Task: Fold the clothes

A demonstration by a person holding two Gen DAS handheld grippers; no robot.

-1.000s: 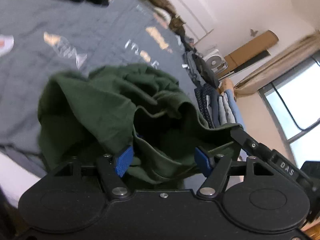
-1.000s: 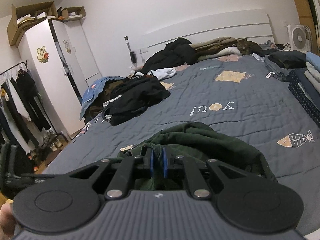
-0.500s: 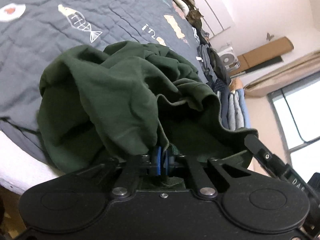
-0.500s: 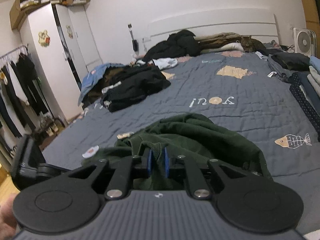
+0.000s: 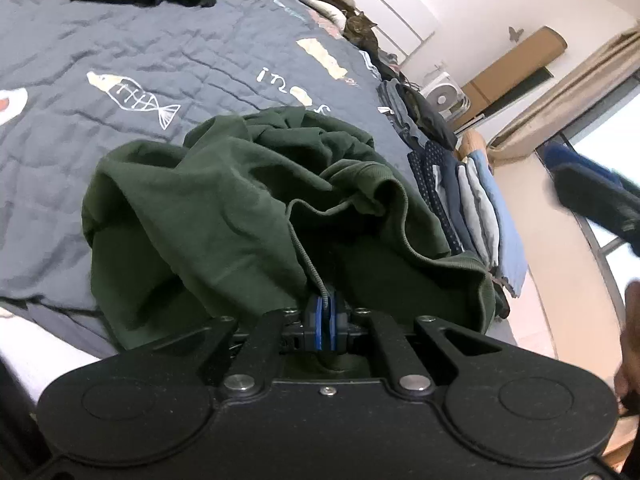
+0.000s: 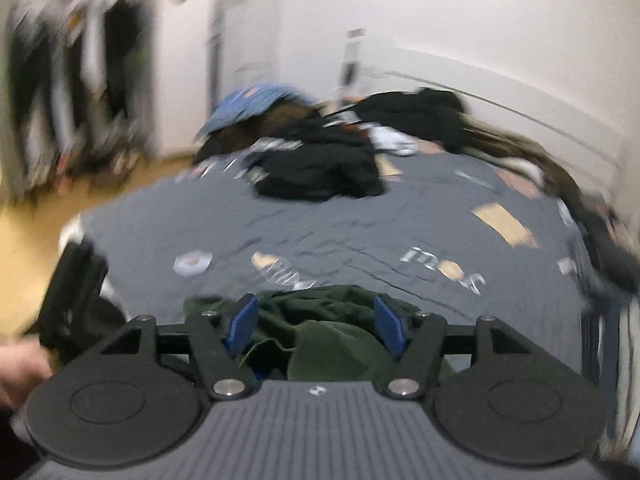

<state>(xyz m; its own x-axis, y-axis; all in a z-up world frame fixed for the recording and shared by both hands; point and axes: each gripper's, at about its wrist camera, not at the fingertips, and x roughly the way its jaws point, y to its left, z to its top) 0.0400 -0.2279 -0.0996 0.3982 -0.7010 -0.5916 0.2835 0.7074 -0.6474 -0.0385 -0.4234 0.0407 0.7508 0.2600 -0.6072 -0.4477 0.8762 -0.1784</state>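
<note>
A crumpled dark green sweatshirt (image 5: 240, 200) lies bunched at the near edge of the bed. My left gripper (image 5: 325, 312) is shut on its hem, the blue pads pinching a ribbed seam of green cloth. In the blurred right wrist view the same green sweatshirt (image 6: 328, 332) sits just beyond my right gripper (image 6: 316, 322), which stands open with its blue pads wide apart and cloth loose between them. A hand (image 6: 20, 376) shows at the left edge of that view.
The grey quilt (image 5: 120, 52) with fish prints covers the bed. Black clothes (image 6: 320, 168) are heaped toward the far side. A row of folded clothes (image 5: 472, 200) lines the bed's right edge. A fan (image 5: 442, 98), a window and curtains stand beyond.
My right gripper has let go of the green sweatshirt and opened, swinging quickly to the left. My left gripper, open a second ago, stays shut on the hem.
</note>
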